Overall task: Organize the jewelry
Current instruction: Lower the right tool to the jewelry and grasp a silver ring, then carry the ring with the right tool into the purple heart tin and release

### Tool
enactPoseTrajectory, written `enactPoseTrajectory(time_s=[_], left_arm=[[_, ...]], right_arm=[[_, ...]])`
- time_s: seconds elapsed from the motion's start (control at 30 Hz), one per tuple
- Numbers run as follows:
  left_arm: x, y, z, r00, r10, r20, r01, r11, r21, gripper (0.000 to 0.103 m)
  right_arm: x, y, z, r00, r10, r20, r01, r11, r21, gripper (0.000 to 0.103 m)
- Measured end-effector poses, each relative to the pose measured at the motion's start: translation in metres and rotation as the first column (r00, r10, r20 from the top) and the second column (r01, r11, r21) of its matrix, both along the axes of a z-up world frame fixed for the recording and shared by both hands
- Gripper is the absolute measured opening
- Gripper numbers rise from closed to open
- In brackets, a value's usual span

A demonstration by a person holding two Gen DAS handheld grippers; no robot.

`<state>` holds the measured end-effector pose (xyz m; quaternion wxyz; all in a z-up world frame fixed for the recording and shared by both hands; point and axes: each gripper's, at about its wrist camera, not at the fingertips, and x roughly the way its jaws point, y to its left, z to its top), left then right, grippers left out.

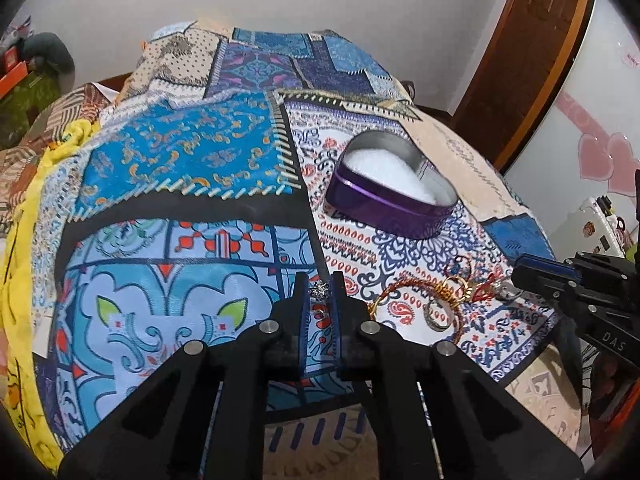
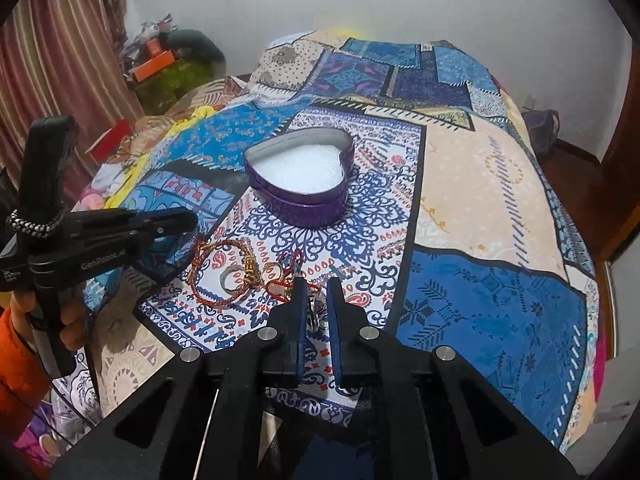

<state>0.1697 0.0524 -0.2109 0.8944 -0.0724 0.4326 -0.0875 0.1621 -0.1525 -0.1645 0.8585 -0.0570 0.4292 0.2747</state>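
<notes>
Centrally, the left gripper (image 1: 320, 280) has its jaws drawn narrow on a small silver flower-shaped ornament (image 1: 319, 290), pinched at the very tips of the blue pads; whether it is a ring or an earring cannot be told. Likewise, the right gripper (image 2: 317, 286) has its jaws nearly together on a small silver ring (image 2: 314, 312), which sits upright between the fingers just behind the tips. Both grippers stand over a patchwork bedspread (image 2: 480, 208) and point downward at it. Between them on the cloth lies the rest of the jewelry: a red-and-gold braided bracelet (image 1: 404, 288), a plain metal ring (image 1: 434, 312) inside its loop, and a tangle of red cord and small rings (image 2: 288, 268) beside it. Farther back on the bedspread, well apart from the pile, rests an open purple heart-shaped tin (image 2: 304, 204) lined with white padding. A hand (image 2: 48, 320) in an orange sleeve (image 2: 20, 376) grips the left gripper's handle
</notes>
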Motion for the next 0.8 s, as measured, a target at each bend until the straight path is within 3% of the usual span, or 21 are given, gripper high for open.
enactPoseTrajectory(time_s=[0.13,0.27,0.47,0.53,0.6,0.8], left_arm=[[-0.006,-0.001,0.01,1.0,0.002,0.027,-0.002,1.0,0.008,0.009],[-0.013,-0.002,0.016,0.999,0.0,0.037,-0.001,1.0,0.011,0.009],[-0.02,0.0,0.019,0.999,0.009,0.044,-0.01,1.0,0.022,0.009],[-0.022,0.001,0.019,0.999,0.013,0.044,-0.014,1.0,0.021,0.009],[-0.022,0.003,0.019,0.999,0.018,0.043,-0.019,1.0,0.02,0.009],[-0.023,0.005,0.021,0.998,0.028,0.05,-0.029,0.999,0.017,0.009]], right_arm=[[0.001,-0.003,0.001,1.0,-0.012,-0.025,0.012,1.0,-0.002,0.011],[0.004,-0.003,-0.004,0.998,-0.024,-0.06,0.024,1.0,-0.003,0.035],[0.004,0.007,-0.012,0.999,-0.004,-0.041,0.003,0.999,-0.036,0.035],[0.005,0.009,-0.014,0.999,-0.008,-0.032,0.006,0.999,-0.041,0.029],[0.005,0.01,-0.017,0.999,0.001,-0.039,-0.003,0.999,-0.047,0.015],[0.002,0.009,-0.015,1.0,0.007,-0.028,-0.008,0.999,-0.036,0.013]])
